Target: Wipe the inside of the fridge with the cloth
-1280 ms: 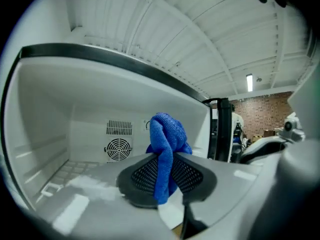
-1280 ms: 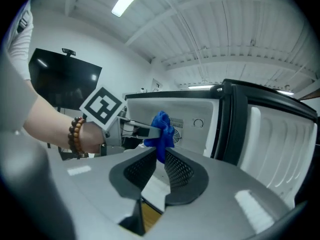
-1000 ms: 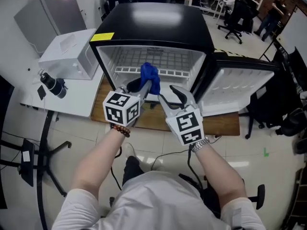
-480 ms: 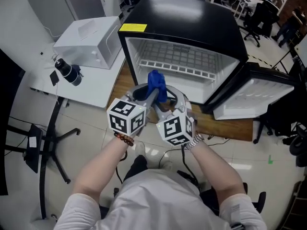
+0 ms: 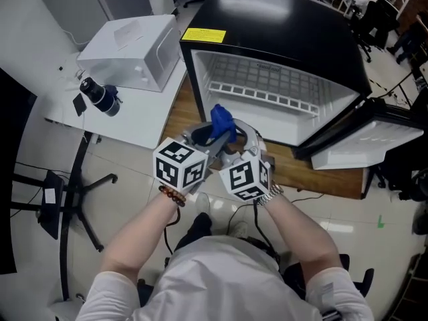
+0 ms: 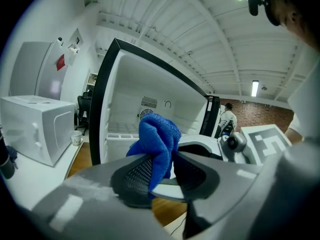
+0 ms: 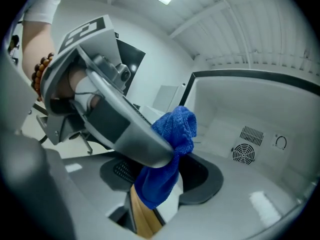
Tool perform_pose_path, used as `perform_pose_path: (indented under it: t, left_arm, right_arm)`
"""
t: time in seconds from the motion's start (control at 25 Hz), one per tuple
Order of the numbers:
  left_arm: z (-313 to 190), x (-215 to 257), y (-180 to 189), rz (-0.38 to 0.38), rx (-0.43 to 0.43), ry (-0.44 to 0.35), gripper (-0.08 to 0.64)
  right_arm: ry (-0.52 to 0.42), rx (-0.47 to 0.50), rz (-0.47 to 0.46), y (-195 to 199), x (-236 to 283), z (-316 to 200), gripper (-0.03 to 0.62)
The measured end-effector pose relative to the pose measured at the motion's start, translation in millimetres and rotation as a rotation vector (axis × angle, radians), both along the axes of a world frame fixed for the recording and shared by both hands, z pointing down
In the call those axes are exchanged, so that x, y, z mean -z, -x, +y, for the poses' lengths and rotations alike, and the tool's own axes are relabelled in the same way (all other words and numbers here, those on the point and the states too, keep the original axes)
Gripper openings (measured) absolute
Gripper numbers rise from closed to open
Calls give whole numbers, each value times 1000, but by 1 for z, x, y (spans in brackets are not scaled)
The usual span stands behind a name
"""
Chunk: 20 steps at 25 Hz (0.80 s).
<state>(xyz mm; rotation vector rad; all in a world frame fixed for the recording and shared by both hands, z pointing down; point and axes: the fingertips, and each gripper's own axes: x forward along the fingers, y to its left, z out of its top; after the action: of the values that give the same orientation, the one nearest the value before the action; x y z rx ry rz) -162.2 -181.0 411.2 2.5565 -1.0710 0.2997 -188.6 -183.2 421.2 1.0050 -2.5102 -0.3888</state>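
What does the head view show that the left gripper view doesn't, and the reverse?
Only the head view: the yellow label on the fridge, the wearer's forearms, and the bead bracelet on the left wrist.

Only the left gripper view: the round fan grille on the fridge's back wall, a small cup beside the microwave, a ceiling light, and a person standing in the background.

Both: the blue cloth, the open fridge and the microwave.

Left tongs [image 6: 167, 171], just easing apart, pinch the cloth [image 6: 157, 139]; right tongs [image 7: 160, 175], just opened wide, straddle it.
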Motion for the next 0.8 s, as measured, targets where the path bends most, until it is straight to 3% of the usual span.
perform_pose_path:
  t: [0.2,0.4,0.8]
  left_arm:
    - [-1,-14,7,-22,-31,38,175]
    - [-6,-28,17,-66,-32,64,186]
    - [-29,-41,64,-140,102,30,184]
  right_arm:
    - [35,14,-7,10,-17,-6,178]
    - [62,23,-22,17,-34,-13,133]
    - [117,-39,-48,20,-64,-49,120]
